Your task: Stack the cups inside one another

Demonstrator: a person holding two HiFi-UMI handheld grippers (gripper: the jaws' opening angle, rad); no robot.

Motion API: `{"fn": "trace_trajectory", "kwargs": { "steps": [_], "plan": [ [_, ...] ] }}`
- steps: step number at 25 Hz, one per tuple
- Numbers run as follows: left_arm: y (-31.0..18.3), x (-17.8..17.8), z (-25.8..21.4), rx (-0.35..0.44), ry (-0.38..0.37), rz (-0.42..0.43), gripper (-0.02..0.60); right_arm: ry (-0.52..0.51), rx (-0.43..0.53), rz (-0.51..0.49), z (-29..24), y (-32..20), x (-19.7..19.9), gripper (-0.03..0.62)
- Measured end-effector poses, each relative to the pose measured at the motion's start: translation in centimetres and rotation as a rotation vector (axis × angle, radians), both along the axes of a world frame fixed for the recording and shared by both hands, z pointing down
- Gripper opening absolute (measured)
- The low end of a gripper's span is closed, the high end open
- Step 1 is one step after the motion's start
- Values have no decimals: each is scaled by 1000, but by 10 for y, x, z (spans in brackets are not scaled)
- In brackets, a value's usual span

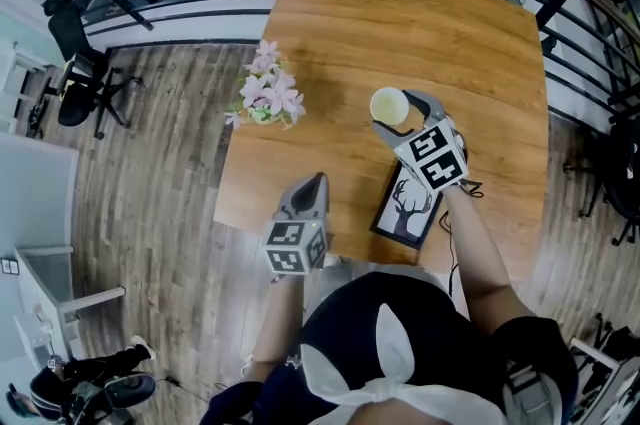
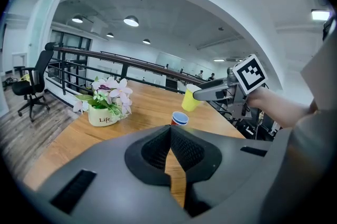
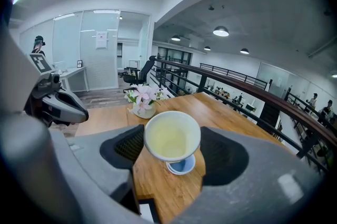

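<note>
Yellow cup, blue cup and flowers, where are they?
yellow cup [image 3: 172, 136], right gripper view, its pale inside.
blue cup [image 2: 180, 118], left gripper view, its blue inside.
flowers [image 1: 268, 93], head view, the pink blossoms.

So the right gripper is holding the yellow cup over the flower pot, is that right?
Not quite. The right gripper holds the yellow cup over the blue-lined cup, not the flower pot; the right gripper view shows it.

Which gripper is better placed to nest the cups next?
Right. The right gripper holds the yellow cup just above the blue-lined cup, so it likely only needs lowering. The left gripper is shut, empty and off to the side.
</note>
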State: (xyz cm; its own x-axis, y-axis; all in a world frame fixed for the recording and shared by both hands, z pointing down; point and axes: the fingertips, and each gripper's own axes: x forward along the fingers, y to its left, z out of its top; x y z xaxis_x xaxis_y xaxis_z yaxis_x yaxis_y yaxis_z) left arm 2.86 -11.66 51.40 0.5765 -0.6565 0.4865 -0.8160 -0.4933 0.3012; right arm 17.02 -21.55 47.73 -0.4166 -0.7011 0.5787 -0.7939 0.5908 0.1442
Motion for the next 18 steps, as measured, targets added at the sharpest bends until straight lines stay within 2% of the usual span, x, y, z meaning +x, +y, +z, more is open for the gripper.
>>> {"fn": "trace_trajectory", "kwargs": {
  "steps": [18],
  "plan": [
    [-7,-5,19,-43,-54,-25,17,-33,-9,39,25,-38,23,333]
  ]
}}
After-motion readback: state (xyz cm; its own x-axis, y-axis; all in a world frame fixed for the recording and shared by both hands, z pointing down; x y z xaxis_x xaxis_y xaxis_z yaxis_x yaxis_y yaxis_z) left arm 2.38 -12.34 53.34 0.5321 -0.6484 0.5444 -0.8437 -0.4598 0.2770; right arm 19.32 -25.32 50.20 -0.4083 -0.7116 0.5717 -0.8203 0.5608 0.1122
